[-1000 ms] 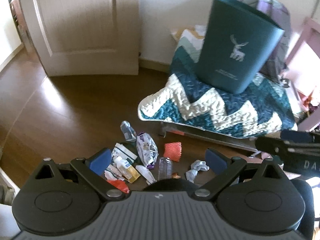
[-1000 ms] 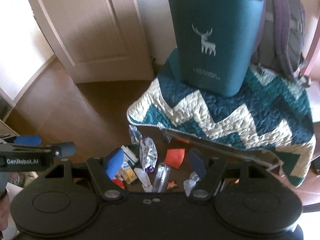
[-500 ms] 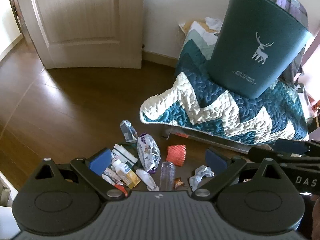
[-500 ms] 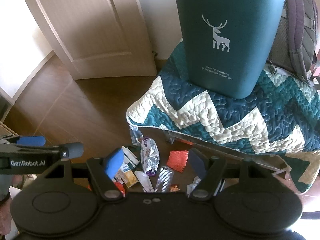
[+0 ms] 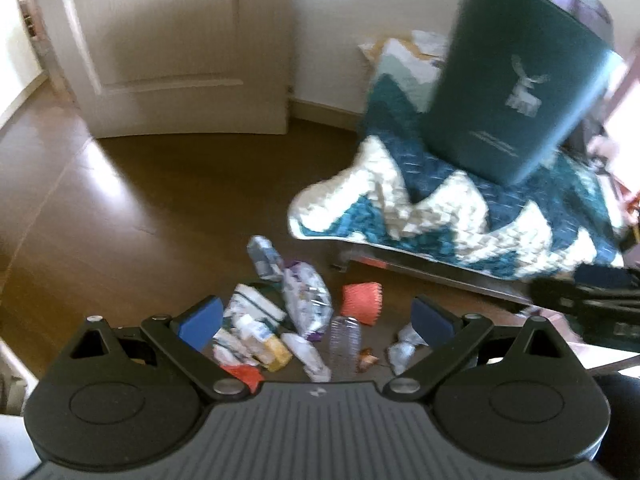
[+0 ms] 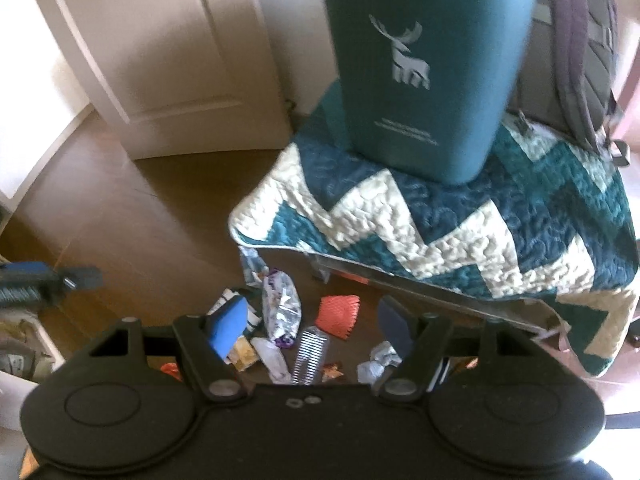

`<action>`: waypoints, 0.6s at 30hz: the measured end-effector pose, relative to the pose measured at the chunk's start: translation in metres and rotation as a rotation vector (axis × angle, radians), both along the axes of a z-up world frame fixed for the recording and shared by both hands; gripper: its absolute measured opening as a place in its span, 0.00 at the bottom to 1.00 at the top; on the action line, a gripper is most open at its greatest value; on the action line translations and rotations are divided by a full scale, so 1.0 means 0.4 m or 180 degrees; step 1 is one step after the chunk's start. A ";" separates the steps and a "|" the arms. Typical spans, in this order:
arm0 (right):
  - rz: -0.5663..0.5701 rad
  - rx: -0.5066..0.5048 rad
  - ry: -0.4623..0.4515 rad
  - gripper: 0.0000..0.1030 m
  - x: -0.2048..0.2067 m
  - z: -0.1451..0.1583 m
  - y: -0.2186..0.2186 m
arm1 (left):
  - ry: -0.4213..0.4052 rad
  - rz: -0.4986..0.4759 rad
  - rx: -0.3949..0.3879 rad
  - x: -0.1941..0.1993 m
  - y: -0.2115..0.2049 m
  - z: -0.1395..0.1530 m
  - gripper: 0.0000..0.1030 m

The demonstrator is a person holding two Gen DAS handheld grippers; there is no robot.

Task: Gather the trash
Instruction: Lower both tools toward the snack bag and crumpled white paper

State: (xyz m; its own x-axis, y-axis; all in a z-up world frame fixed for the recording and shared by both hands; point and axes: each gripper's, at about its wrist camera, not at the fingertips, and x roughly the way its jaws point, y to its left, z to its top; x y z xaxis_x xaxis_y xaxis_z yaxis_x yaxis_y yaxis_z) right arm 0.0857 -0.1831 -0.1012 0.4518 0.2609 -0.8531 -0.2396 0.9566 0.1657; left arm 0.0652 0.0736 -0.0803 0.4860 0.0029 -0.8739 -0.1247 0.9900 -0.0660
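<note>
My left hand-held gripper (image 5: 316, 318) and right hand-held gripper (image 6: 310, 320) are both spread wide, holding and touching nothing. The scattered trash of wrappers and a clear plastic bottle (image 5: 344, 338) lies on the brown wooden floor (image 5: 120, 208) below them. The dark teal deer-print bin (image 6: 424, 68) stands at 1 o'clock on the zigzag quilt (image 6: 460, 220).

**No lettering legible; one deer emblem on the bin**

The teal bin (image 6: 424, 68) standing on the zigzag quilt (image 6: 472, 232) carries a pale deer emblem (image 6: 406, 60) on its front. Below the emblem sit two short lines of small print (image 6: 406, 134), too blurred to read in either view. The wrappers and cartons in the trash pile (image 5: 280, 320) on the floor show printing, but none of it can be made out.
</note>
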 end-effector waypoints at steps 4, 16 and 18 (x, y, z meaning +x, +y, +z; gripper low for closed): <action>0.0015 -0.0089 -0.0012 0.69 0.020 -0.076 -0.022 | -0.0049 0.0197 0.0195 0.022 0.086 -0.034 0.98; -0.0099 -0.0285 0.0511 0.69 0.134 -0.444 -0.058 | 0.0142 0.0033 0.0295 0.210 0.161 -0.342 0.98; -0.0065 -0.0300 0.0685 0.69 0.147 -0.516 -0.054 | 0.0257 -0.0001 0.0273 0.249 0.157 -0.416 0.98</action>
State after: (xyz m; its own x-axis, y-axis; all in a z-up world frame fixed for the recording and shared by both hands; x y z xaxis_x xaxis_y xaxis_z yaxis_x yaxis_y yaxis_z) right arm 0.1444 -0.2045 -0.3074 0.2613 0.1682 -0.9505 -0.1890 0.9746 0.1205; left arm 0.1648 0.1365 -0.2465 0.4140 0.0791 -0.9068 -0.1259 0.9916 0.0291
